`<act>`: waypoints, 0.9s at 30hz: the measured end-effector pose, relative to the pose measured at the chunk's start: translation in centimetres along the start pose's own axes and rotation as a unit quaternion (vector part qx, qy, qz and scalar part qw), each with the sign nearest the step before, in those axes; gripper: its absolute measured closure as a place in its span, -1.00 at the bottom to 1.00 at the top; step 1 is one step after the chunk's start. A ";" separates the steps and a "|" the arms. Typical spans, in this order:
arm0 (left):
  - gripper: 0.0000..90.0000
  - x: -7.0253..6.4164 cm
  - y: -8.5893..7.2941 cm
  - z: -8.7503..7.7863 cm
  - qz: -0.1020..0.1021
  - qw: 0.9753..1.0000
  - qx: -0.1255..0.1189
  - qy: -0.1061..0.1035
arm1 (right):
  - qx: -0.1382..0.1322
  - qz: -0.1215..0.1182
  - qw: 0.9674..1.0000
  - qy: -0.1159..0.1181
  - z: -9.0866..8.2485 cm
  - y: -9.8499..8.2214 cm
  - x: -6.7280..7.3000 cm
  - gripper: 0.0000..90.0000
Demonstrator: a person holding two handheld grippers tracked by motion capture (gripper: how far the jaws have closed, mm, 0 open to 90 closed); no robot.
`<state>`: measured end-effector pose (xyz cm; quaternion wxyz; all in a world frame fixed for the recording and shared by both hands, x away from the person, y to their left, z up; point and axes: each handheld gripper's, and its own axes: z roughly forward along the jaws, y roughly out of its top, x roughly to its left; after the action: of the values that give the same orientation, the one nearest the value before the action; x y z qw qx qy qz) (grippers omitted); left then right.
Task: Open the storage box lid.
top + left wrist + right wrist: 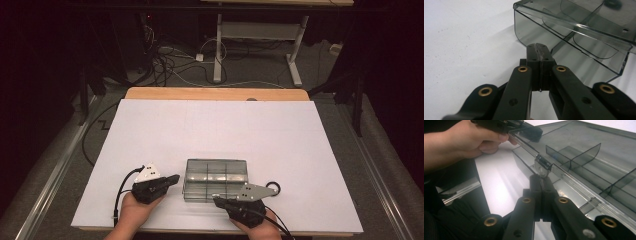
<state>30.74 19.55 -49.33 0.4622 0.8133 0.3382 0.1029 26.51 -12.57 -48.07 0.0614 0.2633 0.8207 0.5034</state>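
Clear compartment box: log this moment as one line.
scene: clear compartment box on white table | left hand-held gripper: shut, at box's end | right hand-held gripper: shut, at front latch | lid: closed

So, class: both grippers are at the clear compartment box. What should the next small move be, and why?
Probably nudge the right gripper up under the latch to pop it. Its jaws are shut with the tips just below that clasp on the box front, the lid looks down, and the shut left gripper sits at the box's left end, seemingly bracing it.
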 end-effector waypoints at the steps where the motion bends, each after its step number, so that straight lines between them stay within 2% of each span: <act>1: 0.95 0.0 0.0 0.0 -0.001 1.000 0.000 -0.001 | 0.000 0.000 1.000 0.000 0.0 0.1 0.0 1.00; 19: 0.95 -0.5 0.3 -1.0 -0.022 0.999 -0.020 -0.039 | -0.015 -0.003 1.000 0.001 -0.3 0.8 0.1 1.00; 27: 0.95 -1.1 0.6 -1.2 -0.017 0.998 -0.025 -0.051 | -0.018 -0.005 1.000 -0.001 -0.3 1.1 0.0 1.00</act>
<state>29.63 19.49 -47.96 0.5005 0.7999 0.3253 0.0622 26.83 -12.41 -46.94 0.0691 0.2584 0.8125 0.5179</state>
